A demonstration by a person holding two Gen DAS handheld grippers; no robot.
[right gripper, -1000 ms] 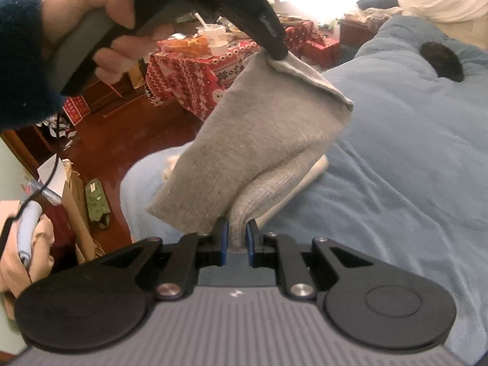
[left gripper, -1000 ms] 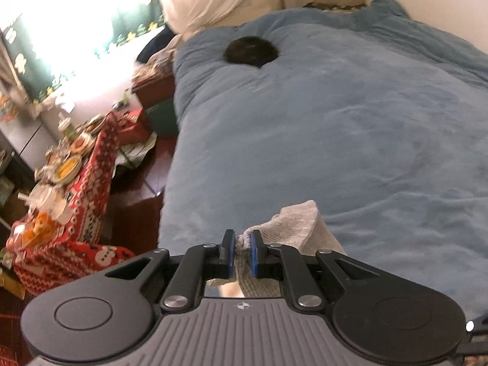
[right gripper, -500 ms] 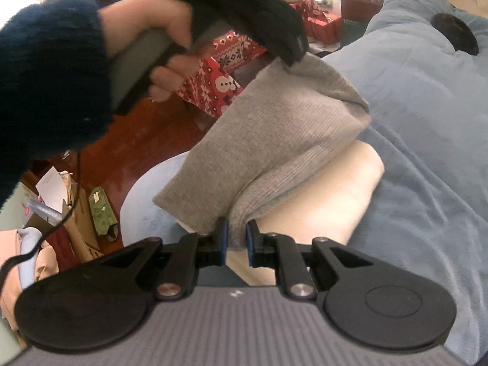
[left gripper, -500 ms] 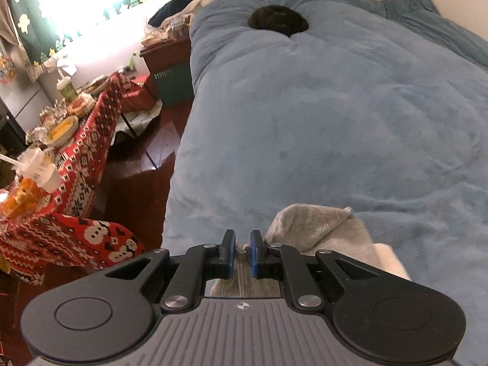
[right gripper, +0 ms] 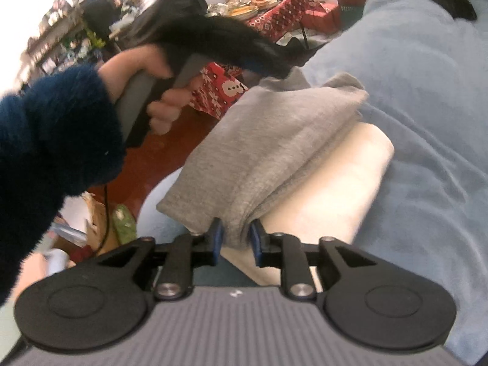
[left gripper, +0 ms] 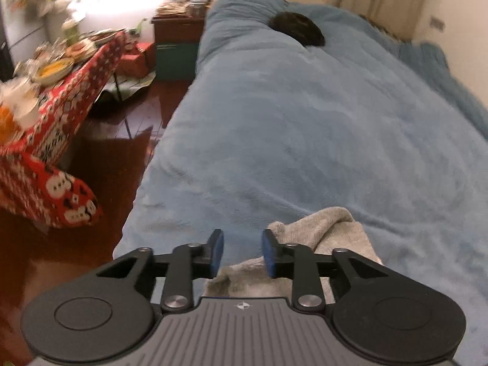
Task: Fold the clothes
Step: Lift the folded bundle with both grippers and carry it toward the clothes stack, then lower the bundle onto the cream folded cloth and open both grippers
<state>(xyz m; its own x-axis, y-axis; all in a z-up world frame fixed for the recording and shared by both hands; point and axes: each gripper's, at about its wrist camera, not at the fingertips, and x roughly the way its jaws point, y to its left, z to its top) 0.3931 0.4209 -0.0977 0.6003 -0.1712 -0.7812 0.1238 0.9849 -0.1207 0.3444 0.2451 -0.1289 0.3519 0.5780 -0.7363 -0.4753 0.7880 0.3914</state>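
Observation:
A folded grey garment point(right gripper: 274, 140) lies on top of a folded cream garment point(right gripper: 335, 177) near the corner of the blue bed point(right gripper: 427, 91). My right gripper point(right gripper: 235, 239) is opening; the grey fold's near edge still sits between its blue pads, loosely. In the left wrist view the grey garment point(left gripper: 323, 228) lies just past the right finger of my left gripper point(left gripper: 243, 251). That gripper's jaws are opening, with blue blanket showing in the gap. In the right wrist view the left gripper point(right gripper: 274, 67) hovers at the garment's far corner, held by a hand point(right gripper: 146, 73) in a dark blue sleeve.
The blue bed point(left gripper: 305, 122) stretches ahead, with a dark round thing point(left gripper: 296, 27) near its far end. Left of the bed is wooden floor point(left gripper: 106, 158) and a cluttered table under a red patterned cloth point(left gripper: 61, 91). A wall runs along the bed's right side.
Both grippers came down with the grey garment and laid it on the cream one. Both pairs of jaws, pinched on the cloth before, now stand apart.

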